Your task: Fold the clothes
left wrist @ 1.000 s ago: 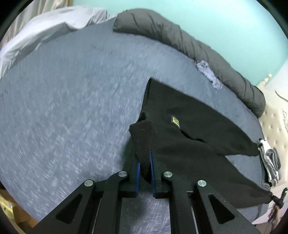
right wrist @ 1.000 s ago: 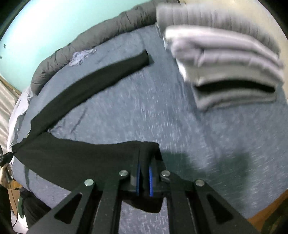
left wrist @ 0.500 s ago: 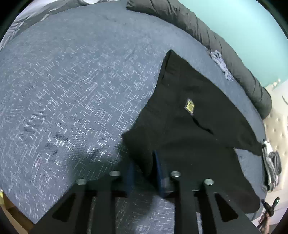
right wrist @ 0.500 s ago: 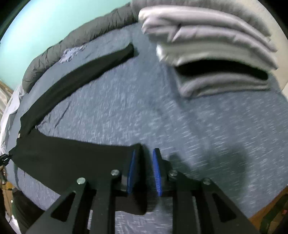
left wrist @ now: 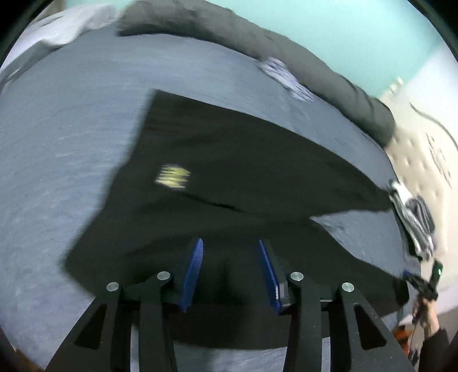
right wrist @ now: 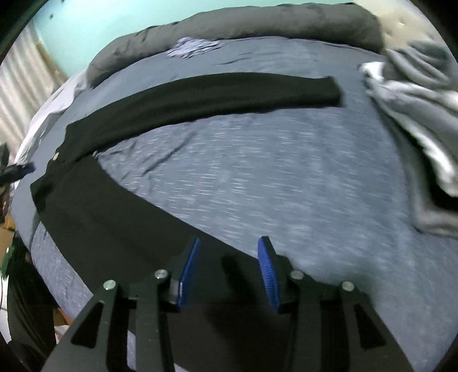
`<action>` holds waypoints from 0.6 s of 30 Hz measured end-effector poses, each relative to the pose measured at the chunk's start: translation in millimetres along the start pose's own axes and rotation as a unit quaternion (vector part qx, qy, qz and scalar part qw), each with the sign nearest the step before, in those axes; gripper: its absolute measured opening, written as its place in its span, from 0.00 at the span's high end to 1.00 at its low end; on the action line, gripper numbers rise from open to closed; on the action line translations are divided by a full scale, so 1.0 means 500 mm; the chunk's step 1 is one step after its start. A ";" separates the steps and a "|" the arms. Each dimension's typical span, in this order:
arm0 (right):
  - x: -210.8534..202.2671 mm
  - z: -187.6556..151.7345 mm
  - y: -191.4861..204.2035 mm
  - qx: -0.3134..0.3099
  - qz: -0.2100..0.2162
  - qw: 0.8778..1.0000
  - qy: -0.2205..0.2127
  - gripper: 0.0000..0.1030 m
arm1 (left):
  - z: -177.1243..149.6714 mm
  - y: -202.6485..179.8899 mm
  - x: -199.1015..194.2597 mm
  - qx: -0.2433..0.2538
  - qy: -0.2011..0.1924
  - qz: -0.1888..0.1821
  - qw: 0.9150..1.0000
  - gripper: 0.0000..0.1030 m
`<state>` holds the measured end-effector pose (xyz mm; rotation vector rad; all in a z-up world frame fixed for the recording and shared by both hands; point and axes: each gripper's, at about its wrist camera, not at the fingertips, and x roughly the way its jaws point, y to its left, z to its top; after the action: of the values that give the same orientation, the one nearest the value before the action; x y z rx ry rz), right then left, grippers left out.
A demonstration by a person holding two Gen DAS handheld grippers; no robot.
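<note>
Black trousers (left wrist: 257,160) lie spread on the blue-grey bed (left wrist: 71,143), waist end toward 9 o'clock in the left wrist view, yellow label (left wrist: 171,179) face up, and the two legs splay apart in a V toward 3 o'clock. Left gripper (left wrist: 230,266) is wide open, nothing between the blue pads, and sits over the near waist edge at 6 o'clock. Right gripper (right wrist: 227,266) is also wide open and empty, over the near leg's hem at 6 o'clock in the right wrist view; the far leg (right wrist: 214,97) runs from 9 to 2 o'clock and lies flat. A stack of folded grey clothes (right wrist: 415,114) sits at 3 o'clock, and a rolled dark duvet (right wrist: 229,25) lies along 12. Both views are motion-blurred, so cloth contact is unclear. Judgement: garment is laid out with the legs not stacked, so it is not folded. To do the fold well: pinch only the near leg's edge at waist and hem, keep both ends level, lay it over the far leg with seams matched, smooth wrinkles, and avoid grabbing the bedsheet underneath or dragging the far leg.
</note>
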<state>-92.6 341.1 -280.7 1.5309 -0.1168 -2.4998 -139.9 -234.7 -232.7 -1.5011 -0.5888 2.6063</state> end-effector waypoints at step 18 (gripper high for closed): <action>0.148 0.012 0.130 -0.098 0.004 0.994 0.055 0.59 | -0.031 -0.291 0.325 0.172 0.098 -0.019 0.980 0.58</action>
<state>-121.9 261.4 -331.3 1.5787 0.1357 -2.3349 -228.6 -54.9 -319.6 -1.5820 -0.1370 2.3390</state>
